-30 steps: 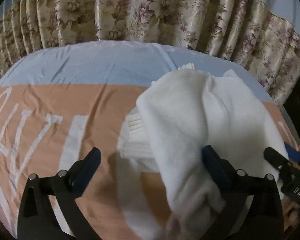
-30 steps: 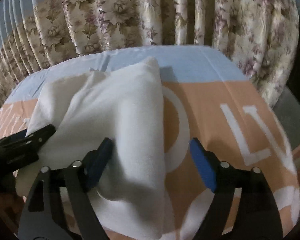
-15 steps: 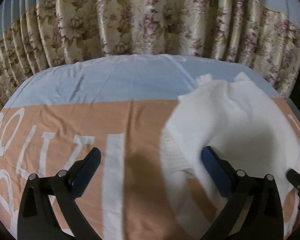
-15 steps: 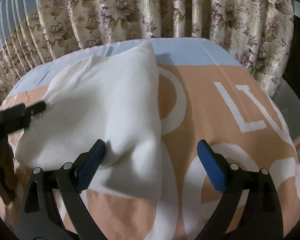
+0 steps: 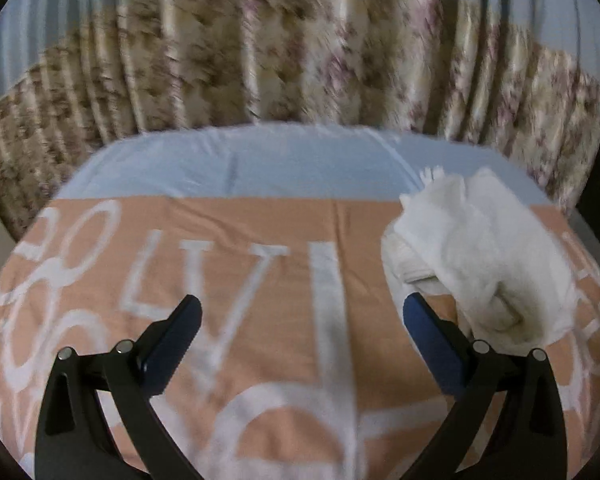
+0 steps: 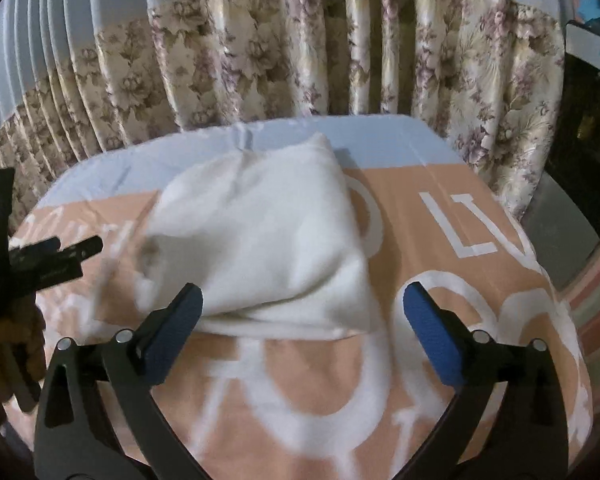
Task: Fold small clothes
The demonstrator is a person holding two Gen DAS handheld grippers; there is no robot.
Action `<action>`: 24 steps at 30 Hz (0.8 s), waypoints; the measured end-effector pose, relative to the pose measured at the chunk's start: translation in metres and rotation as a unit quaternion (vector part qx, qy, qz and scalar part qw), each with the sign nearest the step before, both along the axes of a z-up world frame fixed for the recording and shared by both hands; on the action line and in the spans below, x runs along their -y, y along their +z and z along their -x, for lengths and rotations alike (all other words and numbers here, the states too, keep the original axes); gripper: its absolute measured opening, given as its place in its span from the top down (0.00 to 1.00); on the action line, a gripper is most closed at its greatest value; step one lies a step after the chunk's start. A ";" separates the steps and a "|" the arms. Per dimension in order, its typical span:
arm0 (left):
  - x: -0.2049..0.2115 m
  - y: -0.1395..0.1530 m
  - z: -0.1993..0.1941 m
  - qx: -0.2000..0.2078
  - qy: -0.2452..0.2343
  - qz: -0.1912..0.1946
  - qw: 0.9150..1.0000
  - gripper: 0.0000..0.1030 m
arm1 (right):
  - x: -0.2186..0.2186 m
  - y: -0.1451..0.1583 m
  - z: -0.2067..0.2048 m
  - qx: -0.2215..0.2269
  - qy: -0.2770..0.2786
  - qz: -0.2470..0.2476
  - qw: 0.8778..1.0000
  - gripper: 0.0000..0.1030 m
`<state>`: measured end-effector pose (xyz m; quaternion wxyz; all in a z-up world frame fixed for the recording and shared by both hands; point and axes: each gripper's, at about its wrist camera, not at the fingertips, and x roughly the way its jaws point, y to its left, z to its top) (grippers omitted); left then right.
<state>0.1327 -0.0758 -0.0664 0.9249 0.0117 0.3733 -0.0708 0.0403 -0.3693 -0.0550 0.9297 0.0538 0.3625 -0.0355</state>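
A white fleecy garment (image 6: 260, 232) lies folded in a soft bundle on the orange bedsheet (image 6: 440, 272) with large white letters. My right gripper (image 6: 300, 304) hovers just short of the garment's near edge. Its jaws are opening, and its blue pads press on nothing. In the left wrist view the same garment (image 5: 480, 260) lies to the right of my left gripper (image 5: 300, 308), which is open and empty over bare sheet. That gripper's black fingers (image 6: 72, 247) show at the left edge of the right wrist view, apart from the cloth.
A floral curtain (image 6: 300, 60) hangs close behind the bed's far edge. The sheet turns light blue (image 5: 260, 160) at the far end. On the right the bed drops off beside dark furniture (image 6: 580, 140).
Both grippers have drawn back and up off the garment, which now lies free on the sheet. The left one has shifted left, clear of the cloth. The right jaws have widened.
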 end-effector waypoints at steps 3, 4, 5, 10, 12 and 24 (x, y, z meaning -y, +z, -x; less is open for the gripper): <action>-0.026 0.025 0.028 0.022 0.023 0.003 0.999 0.01 | -0.028 0.023 0.009 0.015 -0.005 0.006 1.000 0.03; -0.033 0.031 0.035 0.026 0.029 0.002 0.999 0.01 | -0.036 0.029 0.011 0.019 -0.008 0.007 1.000 0.03; -0.038 0.035 0.040 0.029 0.034 0.000 0.999 0.01 | -0.046 0.037 0.014 0.023 -0.012 0.005 1.000 0.03; -0.071 0.048 0.081 0.049 0.072 -0.008 0.996 0.01 | -0.089 0.062 0.030 0.042 -0.011 0.018 0.999 0.03; -0.081 0.051 0.100 0.053 0.082 -0.008 0.995 0.01 | -0.103 0.069 0.040 0.050 -0.013 0.025 0.998 0.03; -0.082 0.055 0.135 0.059 0.066 -0.008 0.996 0.01 | -0.152 0.071 0.069 0.048 0.021 0.046 0.998 0.03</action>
